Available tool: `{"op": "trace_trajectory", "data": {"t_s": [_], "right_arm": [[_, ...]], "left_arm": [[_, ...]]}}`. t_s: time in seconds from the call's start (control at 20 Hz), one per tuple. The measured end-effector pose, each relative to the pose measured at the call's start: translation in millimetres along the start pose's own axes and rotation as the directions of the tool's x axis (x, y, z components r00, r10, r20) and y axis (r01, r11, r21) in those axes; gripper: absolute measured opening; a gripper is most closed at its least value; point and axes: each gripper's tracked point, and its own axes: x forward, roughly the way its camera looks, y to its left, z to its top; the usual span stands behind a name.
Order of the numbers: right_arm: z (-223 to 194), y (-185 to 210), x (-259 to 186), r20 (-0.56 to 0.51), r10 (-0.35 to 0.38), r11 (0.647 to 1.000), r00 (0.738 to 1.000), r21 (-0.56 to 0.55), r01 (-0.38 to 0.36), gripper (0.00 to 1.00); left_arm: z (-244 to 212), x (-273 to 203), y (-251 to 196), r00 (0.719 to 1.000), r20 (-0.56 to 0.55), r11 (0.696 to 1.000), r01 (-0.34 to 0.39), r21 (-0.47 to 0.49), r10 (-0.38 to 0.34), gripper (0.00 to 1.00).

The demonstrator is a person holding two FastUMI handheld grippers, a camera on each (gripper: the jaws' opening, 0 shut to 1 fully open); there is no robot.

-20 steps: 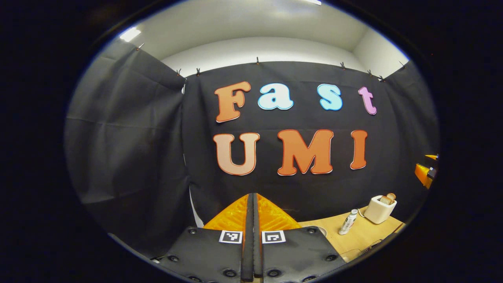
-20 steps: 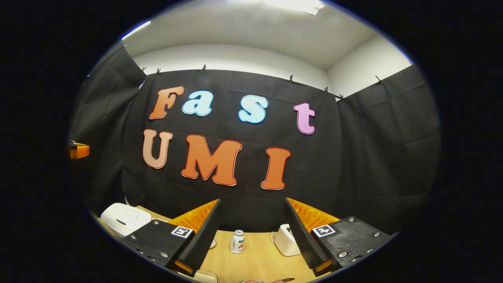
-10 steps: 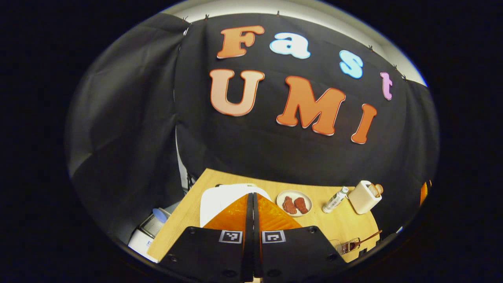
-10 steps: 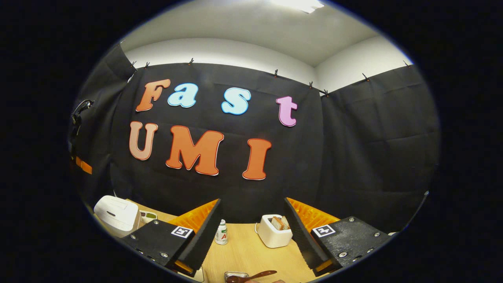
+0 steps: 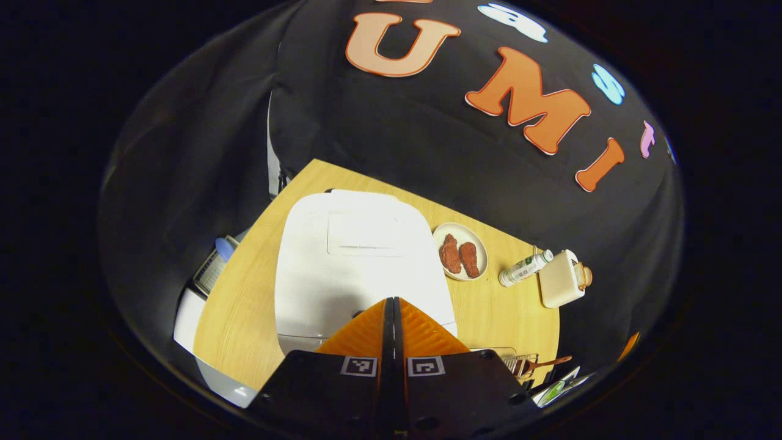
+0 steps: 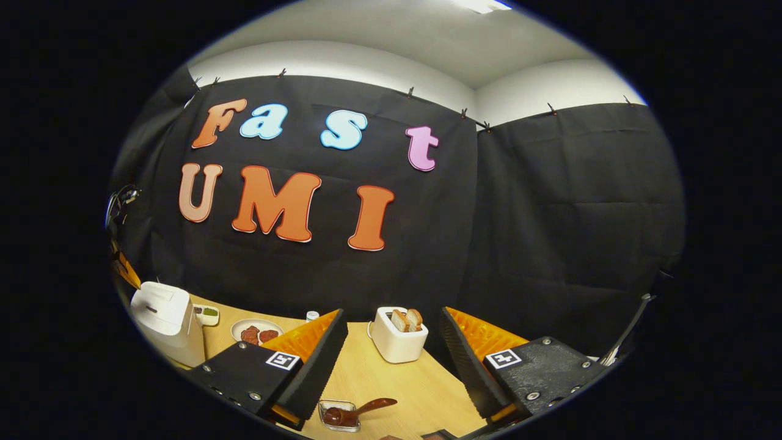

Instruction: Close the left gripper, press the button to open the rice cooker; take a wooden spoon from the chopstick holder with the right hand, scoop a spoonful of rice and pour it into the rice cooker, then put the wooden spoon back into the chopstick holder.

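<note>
While left tongs [image 5: 391,305], together, hover above the lidded rice cooker [image 5: 360,256] on the tabletop [image 5: 244,305], right tongs [image 6: 394,342] gape, empty: button-press step, next needing descent onto the button.

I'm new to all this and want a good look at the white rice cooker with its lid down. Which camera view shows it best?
The left gripper view: the white rice cooker lies large and close beneath the left gripper, its shut lid seen from above. The right gripper view shows the cooker small, at the left edge, from the side.
</note>
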Motion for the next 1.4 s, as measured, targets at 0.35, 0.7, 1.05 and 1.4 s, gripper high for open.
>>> {"op": "trace_trajectory", "data": {"t_s": [0.35, 0.7, 1.05, 1.4], "right_arm": [[-32.2, 4.1, 2.9, -0.077, 0.004, 1.0, 0.997, 0.003, -0.004, 0.95], [-60.1, 12.4, 5.2, -0.146, 0.022, 0.999, 0.989, 0.037, -0.017, 0.95], [-86.8, 17.4, 11.3, -0.207, 0.044, 0.999, 0.977, 0.032, -0.038, 0.95], [-129.4, 35.3, 22.3, -0.306, 0.101, 0.994, 0.947, 0.075, -0.082, 0.95]], "left_arm": [[-26.3, 38.7, 10.8, 0.993, -0.116, 0.999, -0.031, -0.019, 0.028, 0.05], [-38.4, 49.6, 17.6, 0.99, -0.128, 0.998, -0.053, 0.012, 0.055, 0.04], [15.8, 3.2, 19.5, 0.984, 0.171, 0.996, -0.054, 0.071, 0.041, 0.05], [46.8, -45.3, 13.6, 0.91, 0.411, 0.978, -0.13, 0.162, 0.053, 0.03]]}}
